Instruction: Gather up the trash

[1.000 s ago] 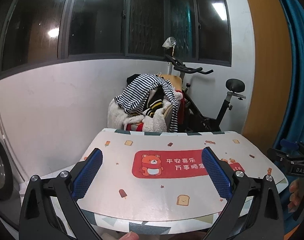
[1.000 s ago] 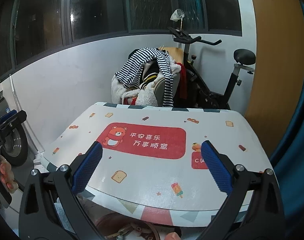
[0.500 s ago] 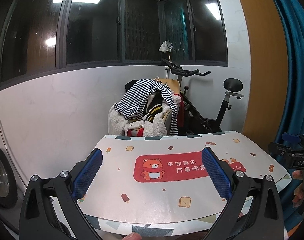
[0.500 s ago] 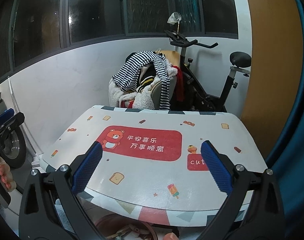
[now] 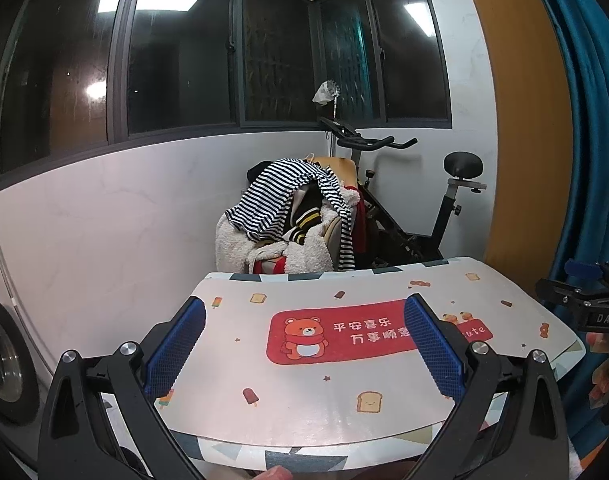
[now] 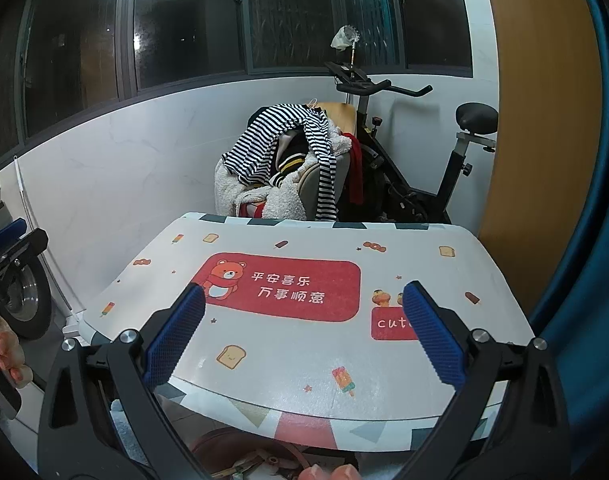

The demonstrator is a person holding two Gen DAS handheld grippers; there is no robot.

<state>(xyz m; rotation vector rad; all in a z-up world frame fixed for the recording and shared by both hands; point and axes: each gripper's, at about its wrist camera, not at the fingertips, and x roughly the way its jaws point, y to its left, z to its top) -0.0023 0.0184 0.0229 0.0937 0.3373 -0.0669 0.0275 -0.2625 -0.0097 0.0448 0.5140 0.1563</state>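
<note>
No trash shows on the table (image 5: 336, 400), whose white cover carries a red bear panel; it also shows in the right wrist view (image 6: 304, 360). My left gripper (image 5: 304, 344) is open and empty, held above the table's near edge. My right gripper (image 6: 304, 332) is open and empty, also above the near edge. A brown round container (image 6: 240, 452) with scraps inside sits on the floor under the table's front edge in the right wrist view. Each gripper shows at the other view's side: the right one (image 5: 584, 300), the left one (image 6: 8, 256).
A chair piled with clothes (image 5: 288, 220) stands behind the table. An exercise bike (image 5: 424, 208) stands at the back right. A blue curtain (image 5: 584, 160) hangs at the right. A round drum or wheel (image 5: 0, 368) is at the left on the floor.
Both grippers have risen and tilted up a little, so the table sits lower in both views. Both stay open and empty.
</note>
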